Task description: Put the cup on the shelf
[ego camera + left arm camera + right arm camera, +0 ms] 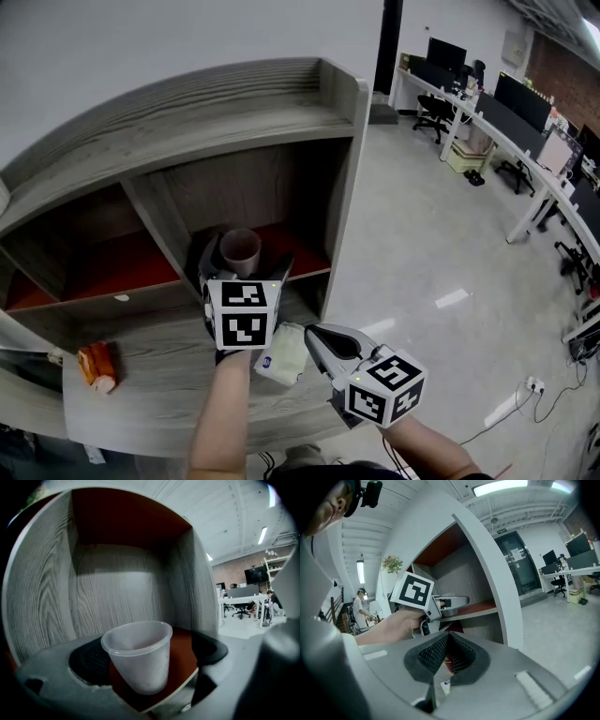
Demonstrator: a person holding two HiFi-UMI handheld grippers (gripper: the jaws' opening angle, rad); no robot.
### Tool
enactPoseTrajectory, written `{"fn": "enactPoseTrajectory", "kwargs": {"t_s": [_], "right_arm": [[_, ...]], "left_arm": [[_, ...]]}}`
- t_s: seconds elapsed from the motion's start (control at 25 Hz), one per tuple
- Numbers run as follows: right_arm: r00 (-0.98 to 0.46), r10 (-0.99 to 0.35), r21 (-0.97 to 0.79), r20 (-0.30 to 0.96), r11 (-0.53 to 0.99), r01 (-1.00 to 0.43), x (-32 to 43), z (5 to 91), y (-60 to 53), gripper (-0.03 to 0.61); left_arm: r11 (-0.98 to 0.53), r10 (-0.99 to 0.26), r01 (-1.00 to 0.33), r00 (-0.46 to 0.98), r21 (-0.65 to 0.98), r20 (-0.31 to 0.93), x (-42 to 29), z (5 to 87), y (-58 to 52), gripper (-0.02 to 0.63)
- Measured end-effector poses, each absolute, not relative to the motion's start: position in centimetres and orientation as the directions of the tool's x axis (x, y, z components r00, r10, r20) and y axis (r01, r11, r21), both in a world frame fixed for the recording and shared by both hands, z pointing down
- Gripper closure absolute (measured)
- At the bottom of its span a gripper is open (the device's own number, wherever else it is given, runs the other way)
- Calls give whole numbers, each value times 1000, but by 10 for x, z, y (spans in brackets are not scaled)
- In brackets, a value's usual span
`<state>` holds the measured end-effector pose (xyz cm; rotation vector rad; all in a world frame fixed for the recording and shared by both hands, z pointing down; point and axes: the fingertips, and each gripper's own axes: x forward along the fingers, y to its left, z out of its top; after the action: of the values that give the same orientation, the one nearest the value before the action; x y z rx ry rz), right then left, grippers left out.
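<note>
A translucent plastic cup [240, 251] stands upright on the red floor of the shelf's right compartment [302, 246]. My left gripper [242, 264] reaches into that compartment with its jaws spread wide on either side of the cup [138, 656]. Its pads [89, 660] stand off the cup's wall, so the left gripper [150, 670] is open. My right gripper [321, 339] hovers lower, in front of the shelf over the wooden ledge. In the right gripper view the right gripper [445, 656] has its black pads together, with nothing held.
A grey wooden shelf unit [347, 141] has a second red-floored compartment [112, 267] to the left. On the ledge [159, 384] lie an orange packet [97, 366] and a white packet [281, 354]. Office desks and chairs [506, 112] stand at the far right.
</note>
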<state>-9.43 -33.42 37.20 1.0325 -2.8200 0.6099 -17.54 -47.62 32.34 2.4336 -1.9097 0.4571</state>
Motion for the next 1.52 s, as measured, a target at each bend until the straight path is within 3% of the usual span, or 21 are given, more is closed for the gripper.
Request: {"fn": "enactPoseTrajectory", "kwargs": {"t_s": [0.2, 0.4, 0.76, 1.04, 1.16, 1.28, 1.44, 1.52], "right_arm": [[-772, -607, -342, 188, 697, -631, -90, 368, -324, 578], [-765, -618, -345, 180, 689, -638, -80, 367, -318, 577], [-778, -606, -354, 166, 700, -621, -74, 369, -303, 577], [-798, -582, -363, 156, 717, -594, -68, 371, -287, 577], [-804, -574, -358, 155, 726, -587, -68, 373, -280, 578], [-810, -566, -348, 153, 736, -580, -69, 373, -274, 577], [-818, -555, -347, 149, 746, -569, -70, 375, -265, 578], [-818, -555, -354, 153, 742, -569, -73, 377, -264, 577]], "left_arm": [[-315, -908, -915, 212, -253, 362, -164, 346, -475, 97], [-291, -906, -925, 185, -242, 382, -167, 349, -471, 97], [-226, -943, -967, 187, -119, 276, -171, 338, -443, 97], [-200, -976, -976, 190, -87, 109, -162, 320, -394, 107], [-257, -966, -966, 258, -31, -2, -148, 310, -364, 179], [-320, -947, -946, 316, 52, -63, -136, 311, -333, 305], [-370, -928, -924, 364, 93, -78, -128, 323, -290, 543], [-379, -925, -919, 372, 114, -74, -129, 332, -272, 616]]}}
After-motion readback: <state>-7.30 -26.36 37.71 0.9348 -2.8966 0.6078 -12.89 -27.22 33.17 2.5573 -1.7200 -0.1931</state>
